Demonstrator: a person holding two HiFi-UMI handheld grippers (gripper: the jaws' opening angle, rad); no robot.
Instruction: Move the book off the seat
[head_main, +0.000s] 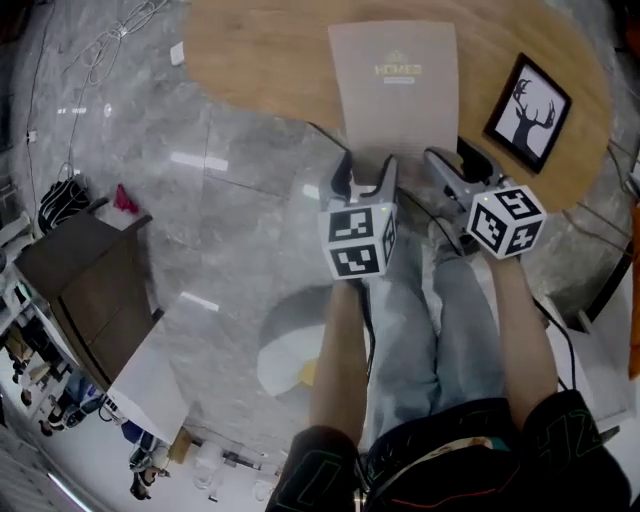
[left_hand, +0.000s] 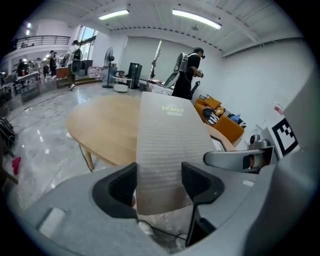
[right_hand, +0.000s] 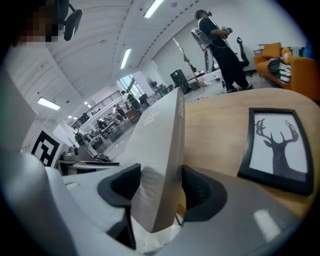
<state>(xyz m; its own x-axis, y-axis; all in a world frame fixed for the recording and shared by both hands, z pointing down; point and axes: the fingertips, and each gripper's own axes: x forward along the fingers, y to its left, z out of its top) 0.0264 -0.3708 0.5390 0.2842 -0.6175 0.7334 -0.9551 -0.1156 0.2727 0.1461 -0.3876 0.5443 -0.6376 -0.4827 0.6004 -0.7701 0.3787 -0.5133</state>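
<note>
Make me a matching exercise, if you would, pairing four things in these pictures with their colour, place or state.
Things:
1. book
2. deer picture
3. table
4. right gripper

Descriptions:
A. light wood top
B. jaws closed on the book's edge
C. pale grey cover
D. black frame, lying on the table beside the book

Pairs: 1-C; 2-D; 3-A; 4-B
</note>
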